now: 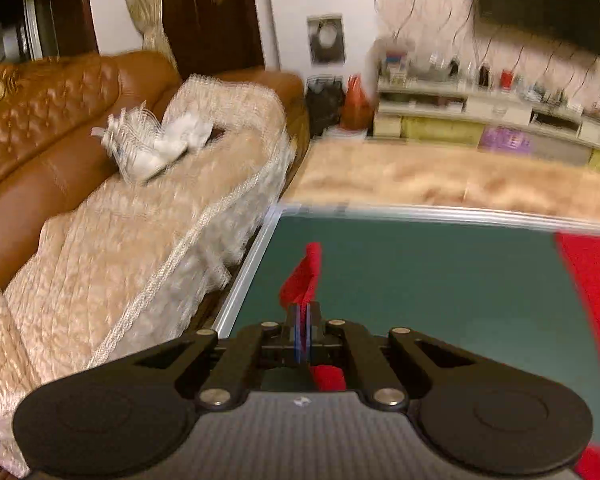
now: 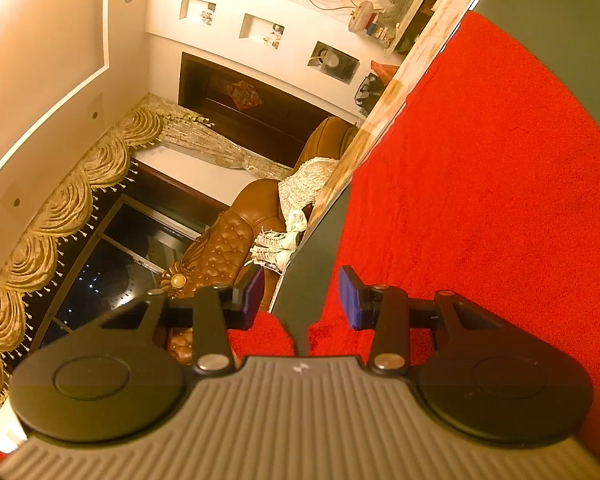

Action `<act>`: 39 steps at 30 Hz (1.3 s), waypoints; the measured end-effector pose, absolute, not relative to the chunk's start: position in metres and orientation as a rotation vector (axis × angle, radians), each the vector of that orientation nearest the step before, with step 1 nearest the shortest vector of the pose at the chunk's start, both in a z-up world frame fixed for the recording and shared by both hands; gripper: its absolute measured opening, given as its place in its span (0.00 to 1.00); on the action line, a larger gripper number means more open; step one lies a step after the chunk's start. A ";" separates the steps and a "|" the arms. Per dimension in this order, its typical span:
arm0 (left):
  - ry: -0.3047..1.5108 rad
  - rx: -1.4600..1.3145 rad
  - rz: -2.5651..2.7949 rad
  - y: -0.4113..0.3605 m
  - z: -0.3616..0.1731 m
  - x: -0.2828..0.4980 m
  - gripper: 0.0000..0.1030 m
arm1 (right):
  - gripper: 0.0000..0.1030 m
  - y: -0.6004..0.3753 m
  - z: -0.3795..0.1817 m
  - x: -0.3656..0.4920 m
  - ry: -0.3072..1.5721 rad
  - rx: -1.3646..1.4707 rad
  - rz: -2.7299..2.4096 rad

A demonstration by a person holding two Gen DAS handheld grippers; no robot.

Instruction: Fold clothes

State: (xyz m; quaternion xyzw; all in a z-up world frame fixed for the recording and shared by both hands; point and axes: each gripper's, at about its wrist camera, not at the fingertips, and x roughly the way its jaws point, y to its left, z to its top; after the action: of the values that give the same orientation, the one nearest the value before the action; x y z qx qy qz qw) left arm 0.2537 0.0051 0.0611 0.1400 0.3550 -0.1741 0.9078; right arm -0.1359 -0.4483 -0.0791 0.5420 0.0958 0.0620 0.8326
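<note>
My left gripper [image 1: 303, 316] has its fingers closed tight on a corner of the red garment [image 1: 302, 276], lifted near the left edge of the green surface [image 1: 420, 280]. My right gripper [image 2: 302, 296] holds its fingers half open, gripping nothing, above the spread cloth.

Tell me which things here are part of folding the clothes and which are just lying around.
Part of the job: red garment, left gripper pinching its corner, right gripper, green table.
Lying about: white shoes on the sofa, TV, cluttered shelf.
</note>
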 end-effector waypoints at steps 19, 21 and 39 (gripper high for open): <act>0.768 0.229 -0.209 0.044 0.043 0.261 0.19 | 0.46 -0.443 -0.079 -0.137 0.214 1.162 0.131; 0.782 0.238 -0.239 0.030 0.047 0.265 0.19 | 0.46 -0.444 -0.081 -0.136 0.215 1.163 0.133; 0.835 0.391 -0.176 -0.039 0.012 0.294 0.19 | 0.46 -0.444 -0.083 -0.134 0.221 1.164 0.144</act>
State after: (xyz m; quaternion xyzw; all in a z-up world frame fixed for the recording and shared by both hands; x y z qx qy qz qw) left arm 0.2938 -0.0387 0.0123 0.1883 0.4022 -0.0846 0.8920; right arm -0.1339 -0.4441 -0.0825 0.5481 0.1042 0.0679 0.8271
